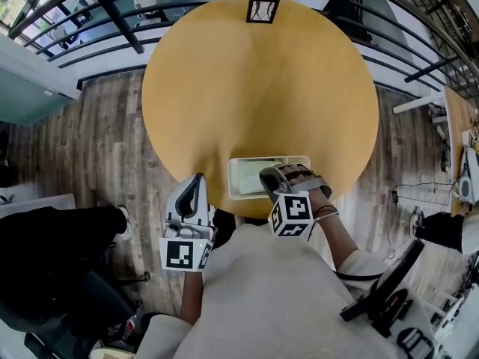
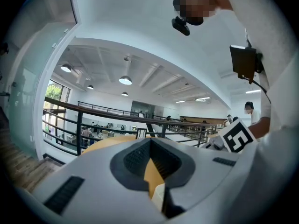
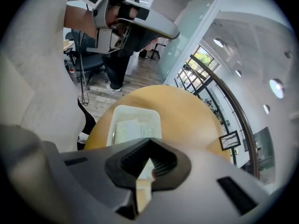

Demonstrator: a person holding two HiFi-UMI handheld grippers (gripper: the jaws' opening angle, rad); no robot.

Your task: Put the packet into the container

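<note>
Packet: a pale, flat, crinkled packet (image 3: pixel 132 129) lies inside the tub, just ahead of the right gripper's tips and clear of them.
Container: a white rectangular plastic tub (image 1: pixel 233 189) with a smooth rounded rim sits by the table's near edge.
Right gripper: the grey right gripper (image 1: pixel 267 176) with ridged dark pads is clenched on nothing, over the tub's right end.
Left gripper: the left gripper (image 1: pixel 197 179) has its jaws together and empty, left of the tub and apart from it.
Table: a round table (image 1: pixel 254 88) with a smooth yellow-tan wooden top.

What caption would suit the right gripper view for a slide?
Shut right gripper hovers over the white container, packet lying inside, near the round wooden table edge.
</note>
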